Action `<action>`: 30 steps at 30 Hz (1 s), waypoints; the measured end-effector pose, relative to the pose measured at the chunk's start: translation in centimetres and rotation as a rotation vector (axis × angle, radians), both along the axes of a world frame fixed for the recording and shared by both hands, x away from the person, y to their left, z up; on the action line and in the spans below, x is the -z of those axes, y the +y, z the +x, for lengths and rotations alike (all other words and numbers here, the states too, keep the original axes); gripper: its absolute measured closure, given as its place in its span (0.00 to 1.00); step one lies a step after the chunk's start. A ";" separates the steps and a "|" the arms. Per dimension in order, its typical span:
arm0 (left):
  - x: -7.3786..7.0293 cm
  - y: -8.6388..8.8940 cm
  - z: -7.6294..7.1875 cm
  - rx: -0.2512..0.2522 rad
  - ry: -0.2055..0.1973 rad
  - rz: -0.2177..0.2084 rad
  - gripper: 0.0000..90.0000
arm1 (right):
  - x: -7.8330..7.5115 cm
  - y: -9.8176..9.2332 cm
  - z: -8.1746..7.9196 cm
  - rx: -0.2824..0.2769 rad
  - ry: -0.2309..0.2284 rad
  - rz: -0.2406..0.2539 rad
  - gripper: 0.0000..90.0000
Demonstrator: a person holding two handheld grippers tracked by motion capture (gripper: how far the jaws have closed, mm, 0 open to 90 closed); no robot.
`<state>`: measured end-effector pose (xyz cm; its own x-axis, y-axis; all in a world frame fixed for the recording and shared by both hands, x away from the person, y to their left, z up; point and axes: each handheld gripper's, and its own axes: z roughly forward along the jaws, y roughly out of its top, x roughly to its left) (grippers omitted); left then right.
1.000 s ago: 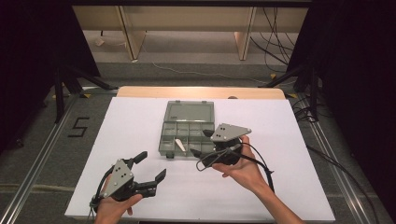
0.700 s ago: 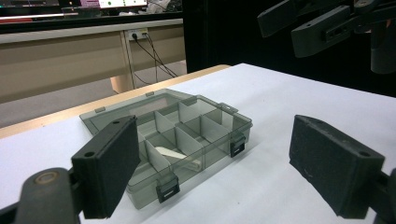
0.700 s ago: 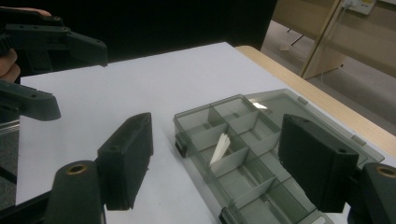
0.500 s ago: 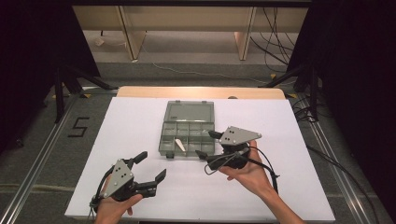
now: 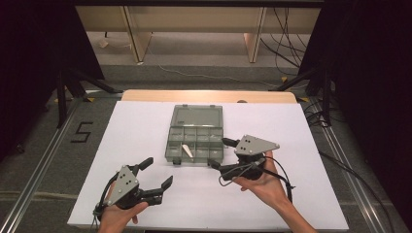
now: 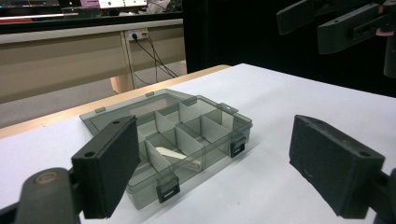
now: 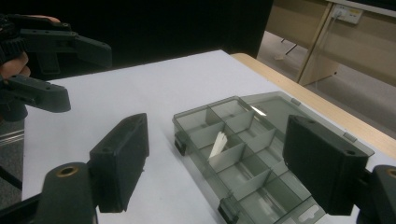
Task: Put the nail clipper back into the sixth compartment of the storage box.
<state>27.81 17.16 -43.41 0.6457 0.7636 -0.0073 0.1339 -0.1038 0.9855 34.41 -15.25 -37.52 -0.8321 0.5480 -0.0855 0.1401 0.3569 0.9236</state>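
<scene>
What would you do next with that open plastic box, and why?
Probably ease the right hand-held gripper forward over the box toward the white piece in a front compartment. Its jaws have just been opening with nothing between them; the lid lies open, and the left hand-held gripper waits apart, also open.

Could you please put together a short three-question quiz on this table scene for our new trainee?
1. True or false: the lid of the compartment box is folded open.
2. What lies in the box? A) a white piece B) a red screw C) a coin
3. Is anything held between the fingers of the right gripper?

Key
1. True; the lid lies flat behind the compartments.
2. A; it leans against a divider in one compartment.
3. No; its fingers have just been opening, with nothing between them, and the left gripper is open as well.
</scene>
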 end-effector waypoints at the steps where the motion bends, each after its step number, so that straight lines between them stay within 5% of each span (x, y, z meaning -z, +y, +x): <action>1: 0.0 0.0 0.0 0.000 0.000 0.000 0.17 | 0.0 -0.1 0.0 -0.001 0.005 0.002 0.26; 30: 0.0 0.0 0.0 0.004 0.001 0.003 0.17 | 0.7 -3.2 -1.4 0.036 -0.006 0.069 0.26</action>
<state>27.83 17.14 -43.42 0.6490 0.7608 -0.0059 0.1345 -0.1070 0.9851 32.99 -18.46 -38.20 -0.8112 0.5825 -0.0516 0.1457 0.2868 0.9468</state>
